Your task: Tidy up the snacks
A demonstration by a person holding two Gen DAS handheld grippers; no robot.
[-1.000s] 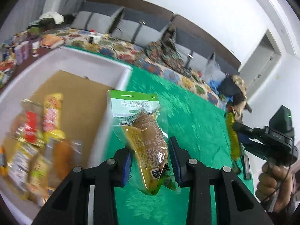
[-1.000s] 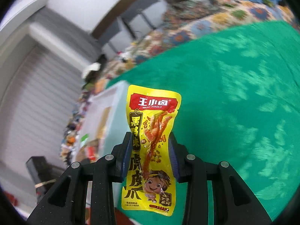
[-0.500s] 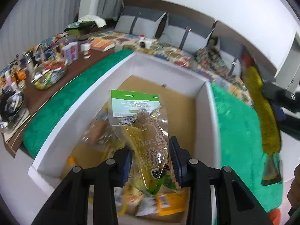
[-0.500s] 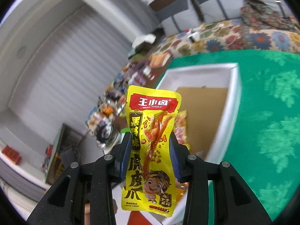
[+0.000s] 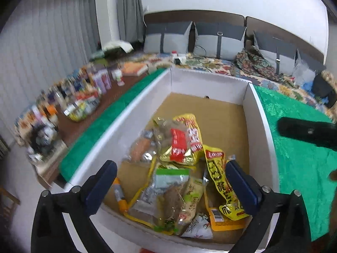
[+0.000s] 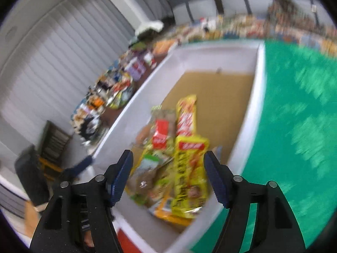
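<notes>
My left tool (image 5: 170, 187) and right tool (image 6: 168, 179) hang over the white box (image 5: 260, 126), jaws opening, nothing pinched. A second ago each gripped a packet; now the green-top packet (image 5: 168, 181) and yellow packet (image 6: 189, 172) lie on the pile at six o'clock. I'd lift clear without snagging wrappers.

Both jaws opening; green-top pkt (image 5: 168, 191) & yellow pkt (image 6: 190, 175) dropped into box (image 5: 261, 130).
</notes>
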